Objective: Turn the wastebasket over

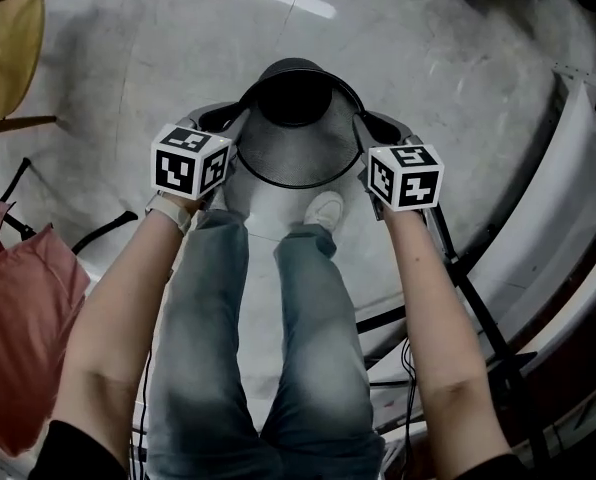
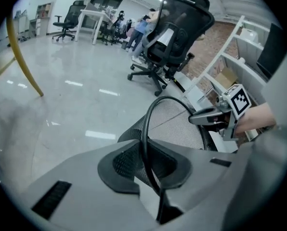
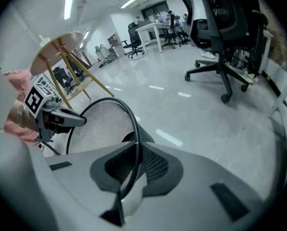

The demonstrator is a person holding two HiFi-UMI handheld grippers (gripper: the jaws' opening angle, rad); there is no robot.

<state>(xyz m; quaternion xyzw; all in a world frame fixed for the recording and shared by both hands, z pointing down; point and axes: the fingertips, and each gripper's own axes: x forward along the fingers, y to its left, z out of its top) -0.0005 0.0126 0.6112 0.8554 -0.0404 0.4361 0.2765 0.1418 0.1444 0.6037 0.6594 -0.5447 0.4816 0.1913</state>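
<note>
A black wire-mesh wastebasket (image 1: 296,158) stands on the grey floor just ahead of my feet, with its round rim facing up toward the head camera. My left gripper (image 1: 233,120) is shut on the rim's left side and my right gripper (image 1: 368,128) on the rim's right side. In the left gripper view the rim wire runs between the jaws of the left gripper (image 2: 146,165), with the mesh wastebasket (image 2: 182,124) and the right gripper (image 2: 206,115) beyond. In the right gripper view the right gripper (image 3: 134,170) clamps the rim, with the wastebasket (image 3: 100,124) and the left gripper (image 3: 69,119) behind.
My legs in jeans (image 1: 268,328) and a white shoe (image 1: 326,208) are close behind the basket. A wooden stool (image 1: 13,48) and pink cloth (image 1: 23,298) are at the left. A white shelf rack (image 1: 578,168) and cables lie at the right. A black office chair (image 2: 177,28) stands farther off.
</note>
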